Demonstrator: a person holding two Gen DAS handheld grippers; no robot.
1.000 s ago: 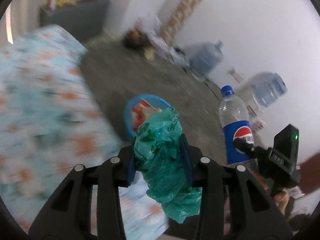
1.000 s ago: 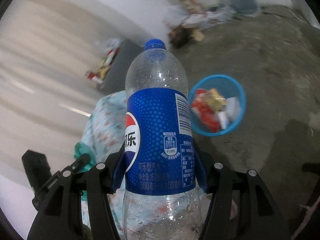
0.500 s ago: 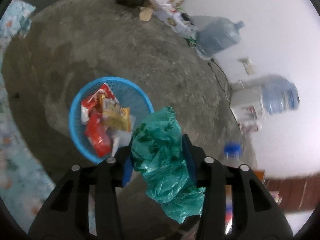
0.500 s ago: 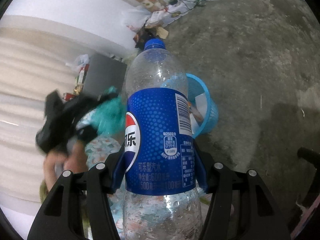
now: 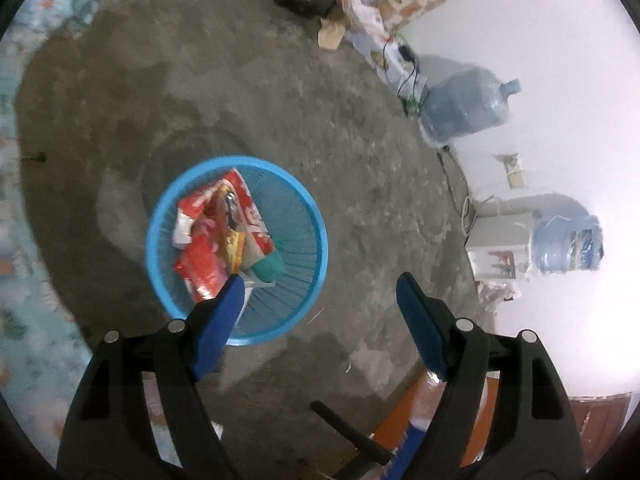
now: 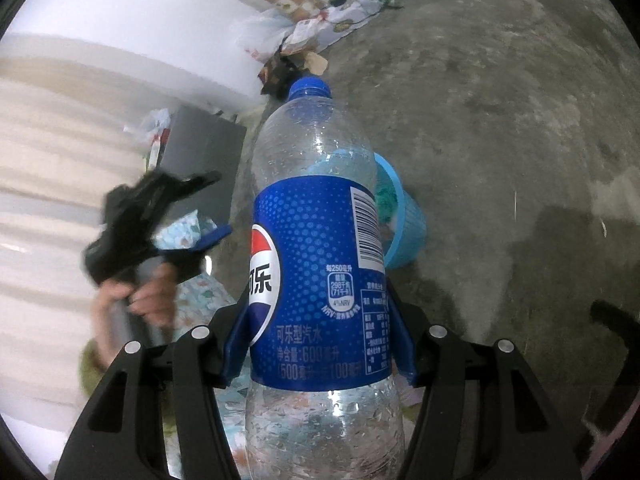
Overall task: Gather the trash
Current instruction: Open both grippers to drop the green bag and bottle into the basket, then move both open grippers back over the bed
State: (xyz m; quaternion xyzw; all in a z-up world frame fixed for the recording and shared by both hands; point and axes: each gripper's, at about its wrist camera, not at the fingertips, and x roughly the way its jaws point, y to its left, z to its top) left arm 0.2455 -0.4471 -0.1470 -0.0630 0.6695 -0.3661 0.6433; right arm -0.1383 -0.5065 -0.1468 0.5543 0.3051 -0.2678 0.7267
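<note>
- Trash: green plastic bag (image 5: 269,267) lies in the blue basket (image 5: 310,216); left tool (image 5: 320,300), jaws just opened, is empty.
- Right tool (image 6: 318,344) grips the Pepsi bottle (image 6: 316,264); next, carry it over the basket and release.

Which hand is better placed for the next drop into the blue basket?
Right, probably. The right gripper holds the soda bottle near the blue basket. The left gripper has just been opening; nothing is between its jaws, and the green bag lies in the basket.

Both wrist views steeply downward over the floor, blue basket (image 5: 312,216) (image 6: 412,224) shared.
</note>
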